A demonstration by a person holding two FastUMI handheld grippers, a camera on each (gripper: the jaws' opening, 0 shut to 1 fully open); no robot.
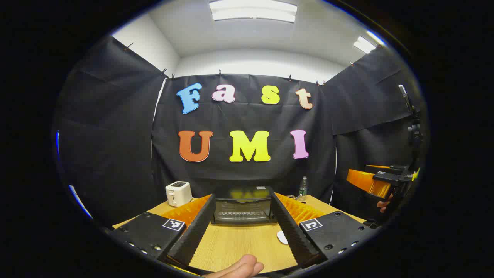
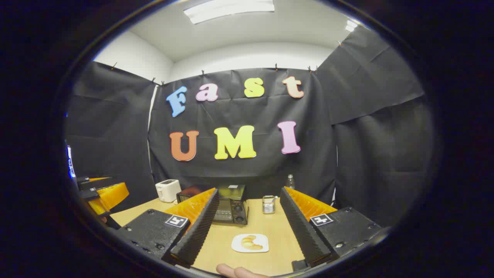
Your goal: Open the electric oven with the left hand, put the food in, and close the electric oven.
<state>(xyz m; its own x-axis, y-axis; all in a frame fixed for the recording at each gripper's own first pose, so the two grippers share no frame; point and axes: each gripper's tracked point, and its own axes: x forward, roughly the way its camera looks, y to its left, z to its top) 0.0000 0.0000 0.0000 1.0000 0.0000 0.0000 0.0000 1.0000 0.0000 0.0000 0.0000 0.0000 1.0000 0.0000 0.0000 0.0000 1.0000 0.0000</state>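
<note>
In the left gripper view we saw the left gripper (image 1: 242, 227) held above the wooden table (image 1: 231, 247), its two black fingers (image 1: 195, 227) spread wide apart with nothing between them. Straight ahead, framed by the fingers, stood the black oven (image 1: 242, 206) at the far side of the table, with its glass door shut. A white toaster (image 1: 178, 193) stood to the left of the oven, near the table's corner, and a small bottle (image 1: 303, 188) stood to the right of it, close to the black cloth wall. At the right edge of this view the right gripper (image 1: 380, 181) was raised in the air, with a hand (image 1: 384, 204) under it.

In the right gripper view the right gripper (image 2: 249, 227) was also wide open and held nothing. Between its fingers (image 2: 299, 227), on the table, lay a white plate (image 2: 250, 243) with a croissant (image 2: 250, 242) on it, well in front of the oven. A small metal rack (image 2: 268, 204) stood just to the right of the oven. We could not tell what the rack held. At the bottom of both views a fingertip (image 2: 235, 271) of the person showed.
</note>
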